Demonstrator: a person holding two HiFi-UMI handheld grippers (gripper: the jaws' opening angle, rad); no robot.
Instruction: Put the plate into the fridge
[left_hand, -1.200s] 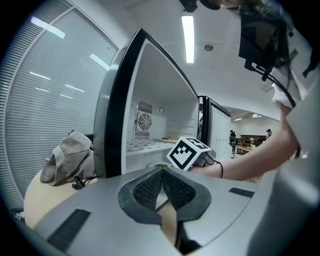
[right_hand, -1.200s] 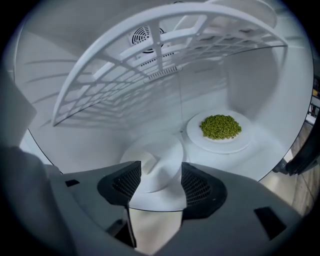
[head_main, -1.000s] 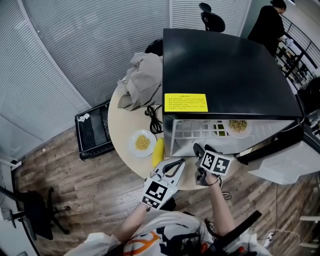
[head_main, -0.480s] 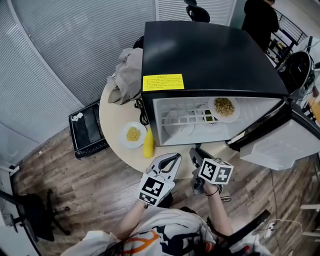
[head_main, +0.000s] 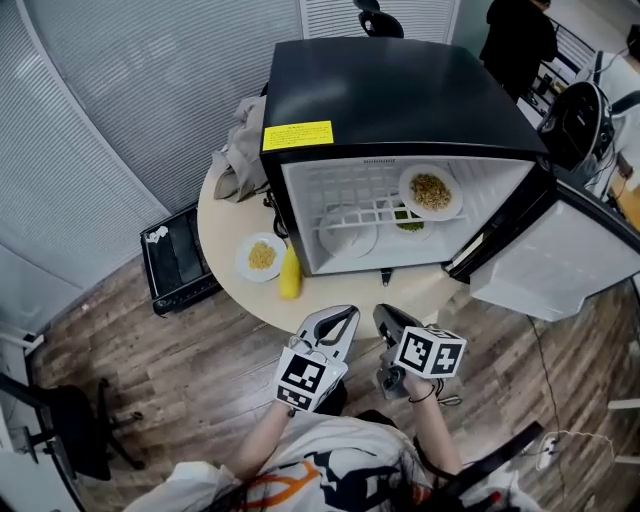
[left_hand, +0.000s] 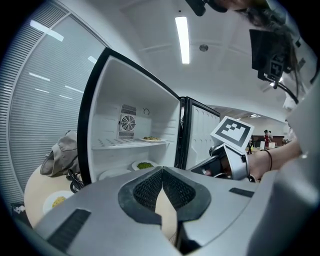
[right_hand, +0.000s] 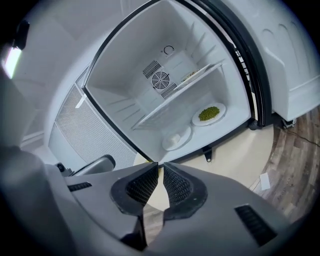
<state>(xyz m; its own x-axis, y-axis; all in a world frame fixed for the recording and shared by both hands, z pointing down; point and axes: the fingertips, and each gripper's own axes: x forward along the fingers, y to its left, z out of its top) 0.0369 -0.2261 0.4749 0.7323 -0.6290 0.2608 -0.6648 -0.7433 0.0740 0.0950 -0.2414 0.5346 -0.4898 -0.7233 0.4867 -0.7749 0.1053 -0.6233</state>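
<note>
Looked steeply down on a black-topped fridge (head_main: 400, 90) standing on a round table (head_main: 222, 228), with its door (head_main: 545, 265) swung wide to the fridge's right. Showed the left gripper (head_main: 345, 313) and the right gripper (head_main: 383, 312) side by side in front of the fridge, clear of its opening. Showed the left jaws clenched on nothing. Had just been closing the right jaws, now all but together, likewise with nothing between them. Found one plate of noodles (head_main: 431, 191) on the upper wire shelf inside the fridge, probably the task's plate, though the small view left that unsure. Found a second noodle plate (head_main: 261, 256) out on the table, left of the fridge, just beside a yellow bottle (head_main: 290, 274). Judged two risks from here: leaving the door open and warming the food, or, in reaching for the outside plate, clipping the bottle and toppling it.
</note>
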